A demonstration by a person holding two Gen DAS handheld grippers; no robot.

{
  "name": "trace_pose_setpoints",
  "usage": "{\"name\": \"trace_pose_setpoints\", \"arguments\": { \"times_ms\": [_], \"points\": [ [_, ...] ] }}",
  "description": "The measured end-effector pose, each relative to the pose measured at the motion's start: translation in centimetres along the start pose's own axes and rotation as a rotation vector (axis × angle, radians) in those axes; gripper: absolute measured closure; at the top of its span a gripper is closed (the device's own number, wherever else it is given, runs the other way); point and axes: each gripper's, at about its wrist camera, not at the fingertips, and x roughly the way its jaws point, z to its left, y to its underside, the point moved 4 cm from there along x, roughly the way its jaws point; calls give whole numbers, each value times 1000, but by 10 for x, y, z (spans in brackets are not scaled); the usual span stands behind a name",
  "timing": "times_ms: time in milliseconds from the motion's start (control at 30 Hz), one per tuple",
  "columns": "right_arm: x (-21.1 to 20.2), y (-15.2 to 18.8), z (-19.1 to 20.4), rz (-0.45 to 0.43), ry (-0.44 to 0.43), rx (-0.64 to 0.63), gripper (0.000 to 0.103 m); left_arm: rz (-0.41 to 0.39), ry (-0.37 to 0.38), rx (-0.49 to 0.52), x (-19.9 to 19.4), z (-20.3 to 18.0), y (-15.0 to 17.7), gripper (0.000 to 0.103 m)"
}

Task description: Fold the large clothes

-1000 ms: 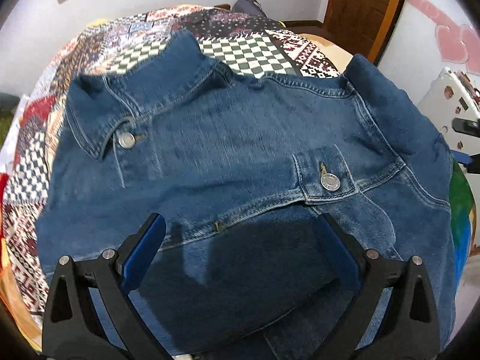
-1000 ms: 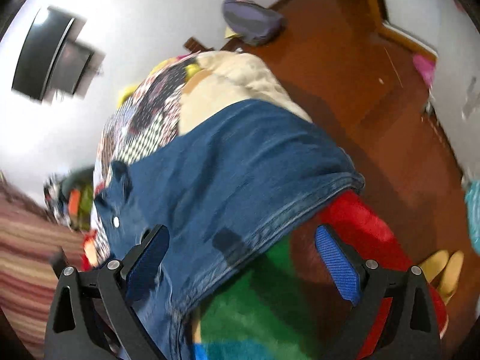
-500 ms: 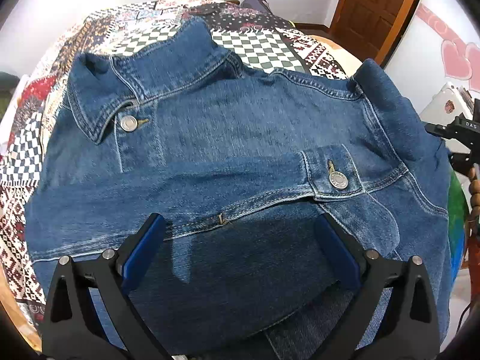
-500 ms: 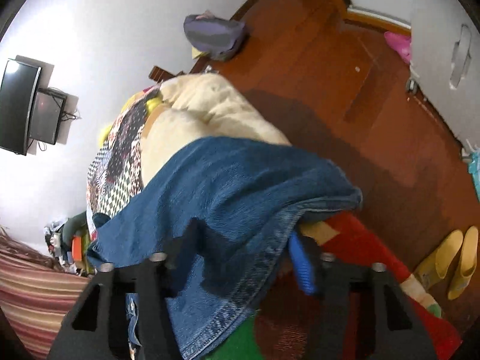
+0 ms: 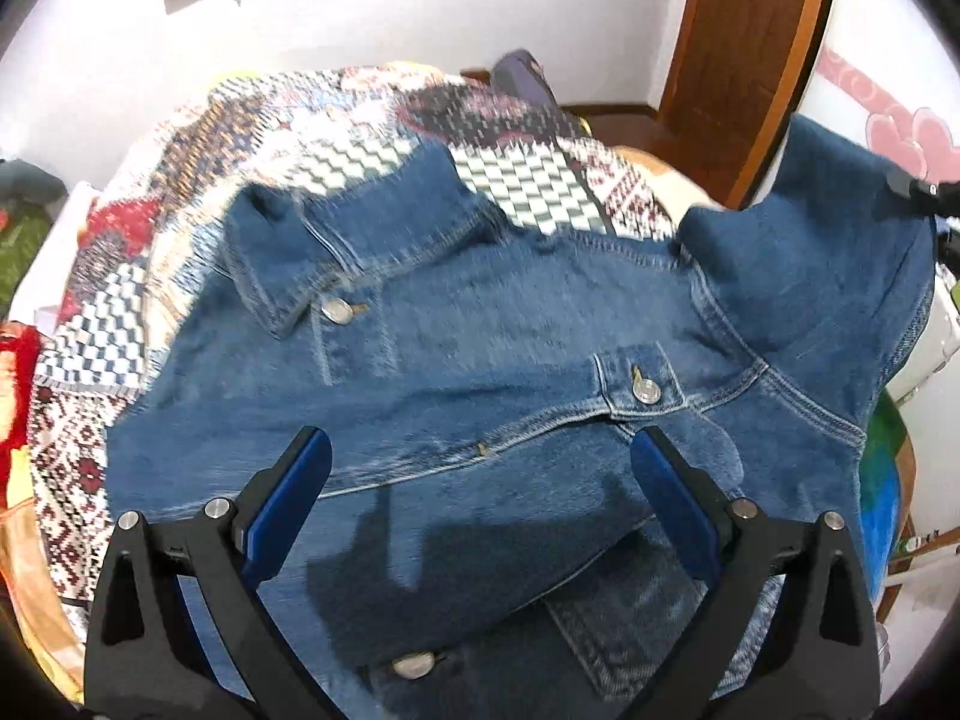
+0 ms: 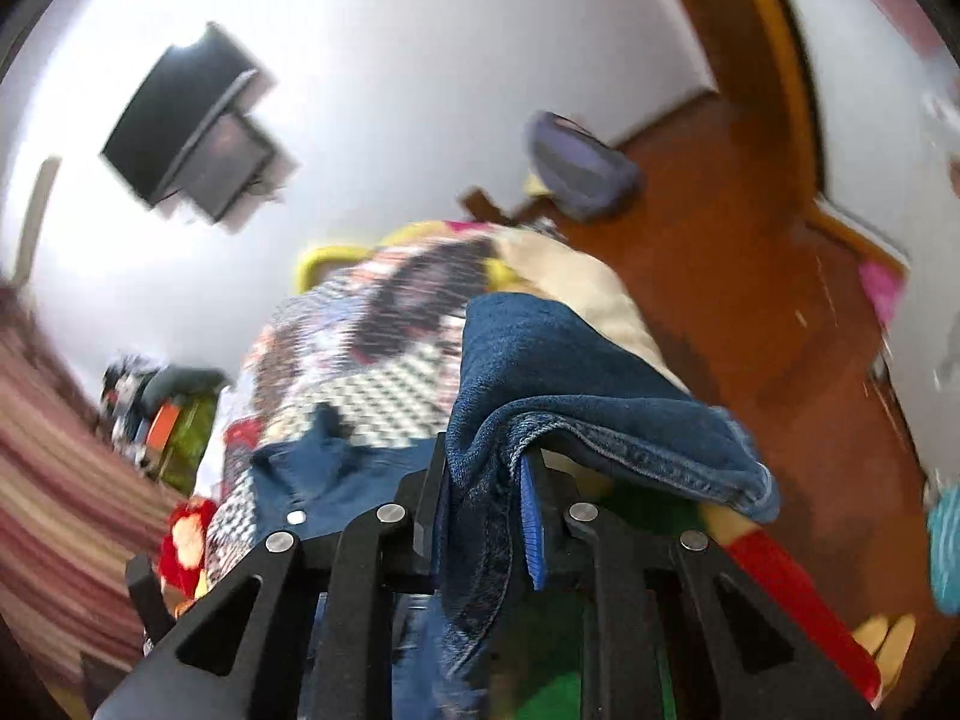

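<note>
A blue denim jacket (image 5: 510, 330) lies front up on a patchwork quilt (image 5: 336, 138), collar to the far left, with metal buttons showing. My left gripper (image 5: 480, 444) hovers open above the jacket's lower front, with nothing between its blue pads. In the right wrist view my right gripper (image 6: 486, 456) has its jaws closing, and the pads pinch a fold of the jacket's sleeve (image 6: 558, 372). The sleeve hangs lifted off the bed. At the far right of the left wrist view that raised sleeve (image 5: 828, 252) stands up, with the right gripper's tip (image 5: 924, 186) at its top.
The quilt covers a bed (image 6: 372, 348) with a wooden floor (image 6: 750, 300) beyond it. A purple bag (image 6: 576, 162) lies near the wall and a TV (image 6: 186, 138) hangs above. A wooden door (image 5: 738, 48) stands at the back right. A red and green blanket (image 6: 780, 582) lies under the sleeve.
My right gripper closed from wide open onto the sleeve's edge and rose with it. The sleeve now stands up off the bed. My left gripper lifted a little and stayed open.
</note>
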Motion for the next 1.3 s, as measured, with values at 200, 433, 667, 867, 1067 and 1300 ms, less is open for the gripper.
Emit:
{"name": "trace_pose_setpoints", "arguments": {
  "times_ms": [200,433,667,867,1067,1300],
  "points": [
    [12,10,85,33,-103,-123,86,-86,-8,-32,-40,21,-1,2],
    [87,71,161,235,-151,-228,86,-118,-34,-72,-65,53,16,2],
    [161,169,181,507,-70,-328,86,-102,-54,-109,-71,79,41,2],
    [167,207,166,591,-1,-369,86,-83,-72,-114,-70,87,53,2],
    [137,207,161,626,-17,-370,84,-83,-78,-100,-70,78,49,2],
    [91,181,146,614,-103,-322,84,-105,-53,-50,-75,49,26,2]
  ]
}}
